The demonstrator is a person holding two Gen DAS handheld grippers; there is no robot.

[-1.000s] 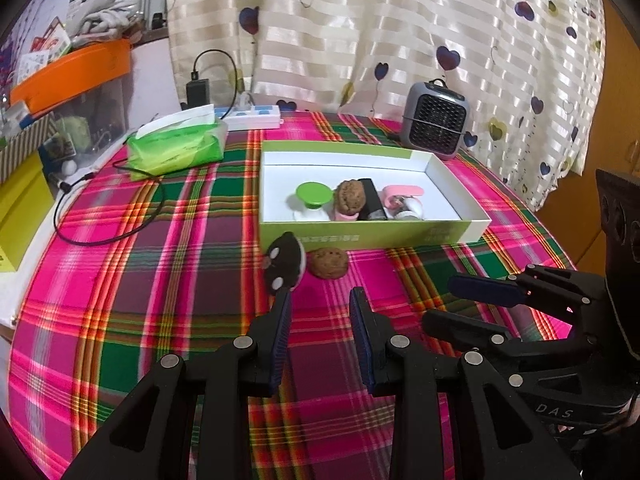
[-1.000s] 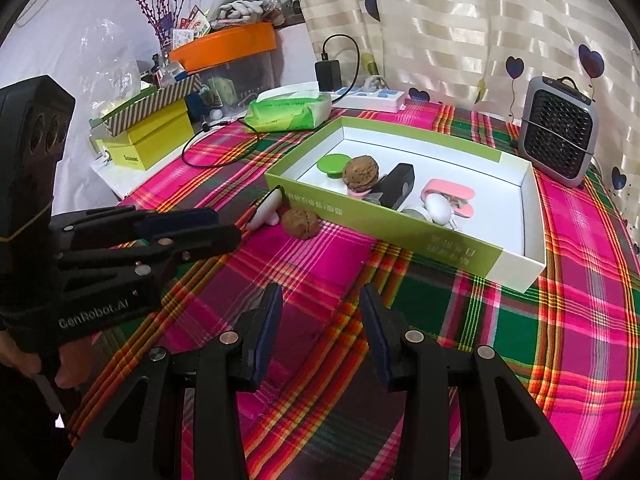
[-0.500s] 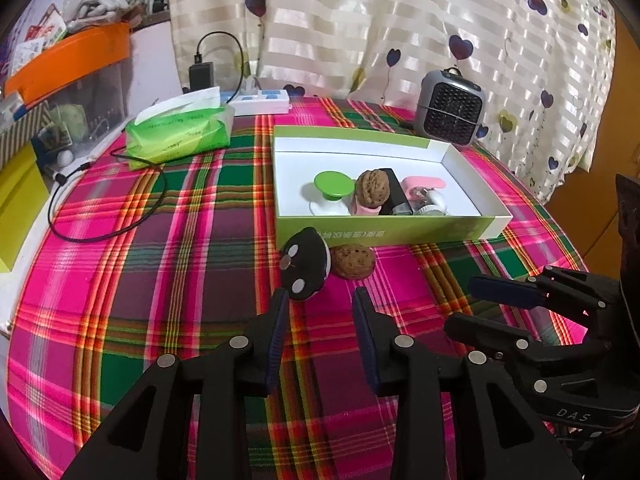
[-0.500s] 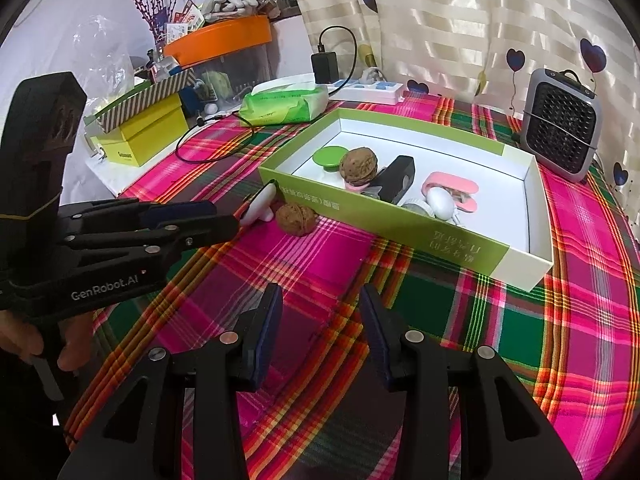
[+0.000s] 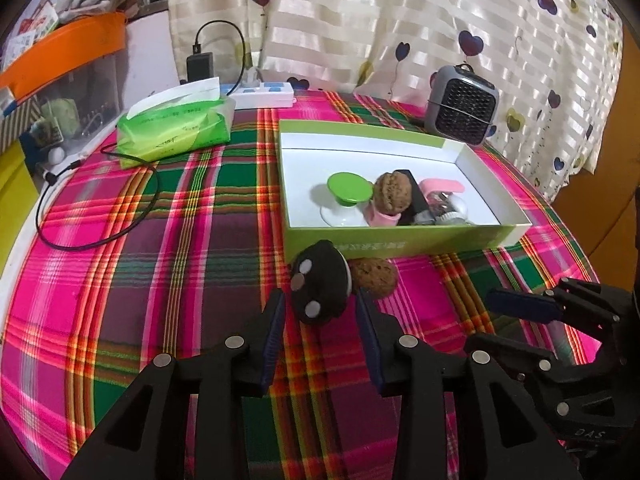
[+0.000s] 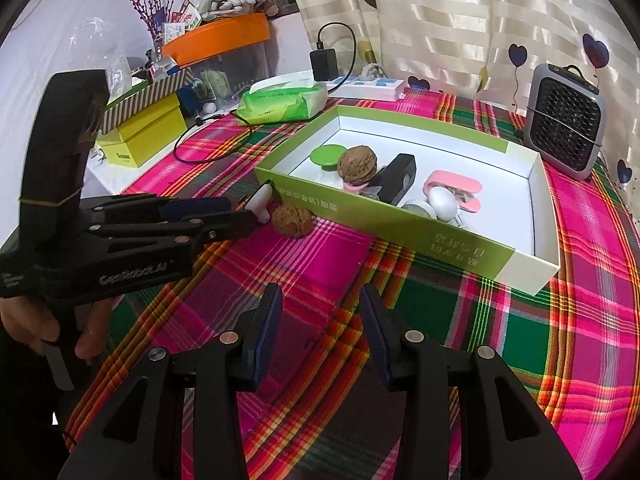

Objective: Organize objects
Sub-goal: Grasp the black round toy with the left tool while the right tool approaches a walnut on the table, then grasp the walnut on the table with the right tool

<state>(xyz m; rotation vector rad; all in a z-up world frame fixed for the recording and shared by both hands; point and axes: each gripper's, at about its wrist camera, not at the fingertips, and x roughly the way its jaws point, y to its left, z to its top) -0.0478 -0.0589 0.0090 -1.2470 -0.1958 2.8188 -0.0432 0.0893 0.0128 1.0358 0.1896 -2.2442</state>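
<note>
A green-walled white box (image 5: 400,238) (image 6: 384,220) holds a green-topped white piece (image 5: 346,194), a walnut (image 5: 393,192) on a pink base, a black item and a pink-white item. In front of the box lie a black oval piece with white dots (image 5: 320,286) and a loose walnut (image 5: 374,276) (image 6: 291,221). My left gripper (image 5: 320,320) is open, its fingers on either side of the black piece's near end. My right gripper (image 6: 320,320) is open and empty over the plaid cloth, short of the box.
A green tissue pack (image 5: 176,128), a white power strip (image 5: 262,94) with a charger and a black cable (image 5: 100,236) lie at the back left. A small grey heater (image 5: 462,104) stands behind the box. Yellow and orange boxes (image 6: 144,136) stand at the far left.
My left gripper has moved forward to the black dotted piece, which now sits between its open fingers. The right gripper has barely moved.
</note>
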